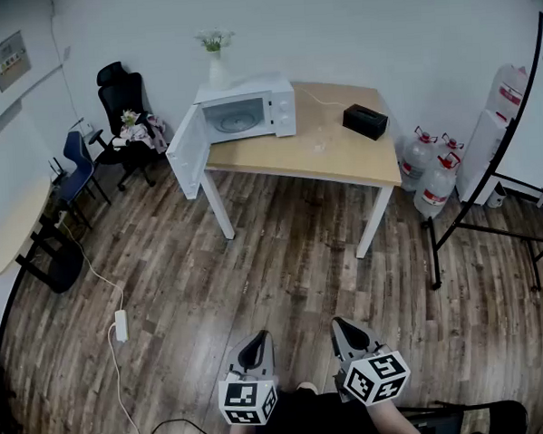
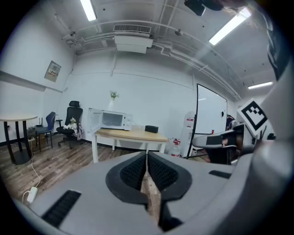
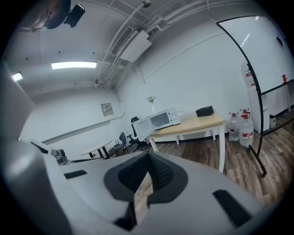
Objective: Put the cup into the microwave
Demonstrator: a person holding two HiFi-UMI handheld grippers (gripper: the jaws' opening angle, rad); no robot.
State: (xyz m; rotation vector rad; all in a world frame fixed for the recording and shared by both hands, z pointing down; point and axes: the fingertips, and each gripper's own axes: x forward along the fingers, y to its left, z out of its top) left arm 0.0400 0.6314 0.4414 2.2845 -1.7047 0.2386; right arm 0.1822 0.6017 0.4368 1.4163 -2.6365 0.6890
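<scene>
A white microwave [image 1: 248, 113] stands on the left end of a wooden table [image 1: 341, 162], its door [image 1: 185, 153] swung wide open to the left. A small clear cup [image 1: 320, 146] shows faintly on the tabletop to the right of it. Both grippers hang low over the floor, far in front of the table. My left gripper [image 1: 257, 339] is shut with nothing between its pads. My right gripper [image 1: 341, 326] is shut and empty too. The left gripper [image 2: 147, 153] view shows the microwave [image 2: 112, 120] far ahead, and so does the right gripper [image 3: 148, 156] view, with the microwave [image 3: 161, 119] far off.
A black box [image 1: 366, 120] lies on the table's back right. A vase [image 1: 216, 65] stands on the microwave. Water bottles [image 1: 432, 171] and a whiteboard stand [image 1: 489, 209] are to the right. Office chairs [image 1: 126, 119] and a round table [image 1: 18, 225] are to the left. A power strip [image 1: 121, 325] lies on the floor.
</scene>
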